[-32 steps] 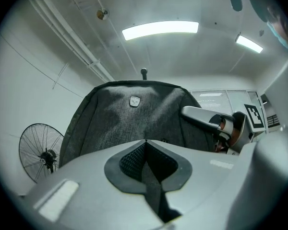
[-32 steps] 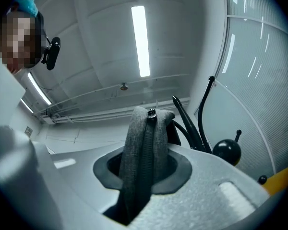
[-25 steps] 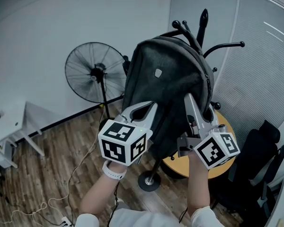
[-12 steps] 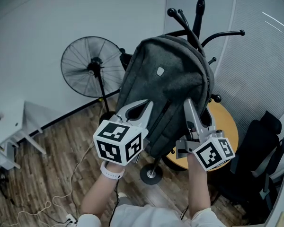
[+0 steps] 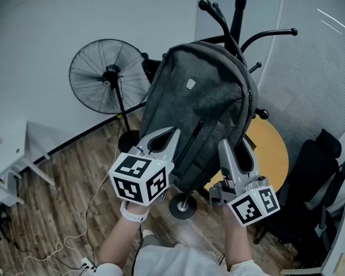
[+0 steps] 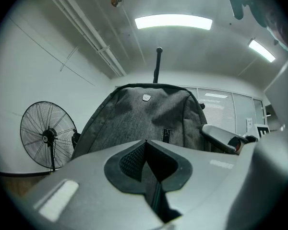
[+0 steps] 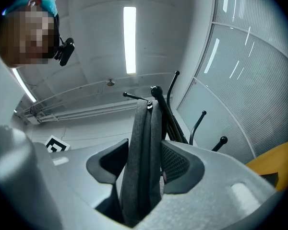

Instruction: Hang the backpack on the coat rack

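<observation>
Nearest to us are two forearms, each carrying one claw with one marker cube, so two claws and two cubes in all; the left wrist wears one white watch (image 5: 132, 213).

The left claw (image 5: 171, 135) has its jaws drawn together, tips meeting with nothing between them, and it sits just below the lower left edge of the one grey backpack (image 5: 201, 108). The right claw (image 5: 234, 145) is at the bag's lower right edge. Its jaws are opening, and in the right gripper view a grey strap (image 7: 144, 152) of the bag runs up between the two pads, with a gap showing on one side.

The bag hangs front side toward us on the one black coat rack (image 5: 237, 10), with its top up among the rack's upper arms (image 5: 270, 36). We count five ball-tipped arms from the head view. We cannot tell which arm carries the bag. Its bottom hangs free above the rack's round base (image 5: 183, 206).

Just behind the rack, to the right, is one round yellow tabletop (image 5: 273, 154), and beside it one black office chair (image 5: 310, 194). To the left, past the bag, one pedestal fan (image 5: 106, 76) stands on the wooden floor (image 5: 63, 211), where one pale cable (image 5: 75, 234) trails.
</observation>
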### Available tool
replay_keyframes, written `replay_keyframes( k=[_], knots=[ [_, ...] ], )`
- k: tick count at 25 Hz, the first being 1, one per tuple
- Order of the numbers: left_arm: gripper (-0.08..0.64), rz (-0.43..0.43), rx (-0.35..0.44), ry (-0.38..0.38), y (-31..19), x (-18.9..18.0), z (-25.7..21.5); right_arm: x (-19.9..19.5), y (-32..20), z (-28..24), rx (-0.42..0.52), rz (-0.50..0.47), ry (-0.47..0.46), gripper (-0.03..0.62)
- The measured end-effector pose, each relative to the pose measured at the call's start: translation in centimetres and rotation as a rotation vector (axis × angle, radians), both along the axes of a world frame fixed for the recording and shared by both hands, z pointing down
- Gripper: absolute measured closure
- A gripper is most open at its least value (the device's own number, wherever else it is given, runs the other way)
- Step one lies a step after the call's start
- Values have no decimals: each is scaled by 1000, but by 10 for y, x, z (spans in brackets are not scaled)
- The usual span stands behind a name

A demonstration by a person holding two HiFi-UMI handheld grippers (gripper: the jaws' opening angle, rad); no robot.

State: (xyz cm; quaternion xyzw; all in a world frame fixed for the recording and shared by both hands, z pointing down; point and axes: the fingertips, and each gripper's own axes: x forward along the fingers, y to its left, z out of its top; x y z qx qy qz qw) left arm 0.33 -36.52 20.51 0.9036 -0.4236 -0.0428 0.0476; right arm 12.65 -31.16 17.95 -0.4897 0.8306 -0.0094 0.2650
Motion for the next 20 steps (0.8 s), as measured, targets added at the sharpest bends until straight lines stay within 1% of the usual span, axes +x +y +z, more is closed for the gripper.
replay_keyframes(
  k=[2,6,12,16,20],
  knots=[
    [543,-6,-10,-2,3,-1,8,0,6,8,-15,2,15,383],
    [543,-16,-19,-14,10,-1,20,0,17,18,-29,46,64,388],
    [543,-15,-49,7,22,-4,34,4,34,25,-48,65,77,403],
    [543,-33,-65,21,33,-4,46,7,37,36,-79,76,83,417],
    [543,-57,-86,17,42,-9,62,11,39,50,-114,91,88,431]
  ],
)
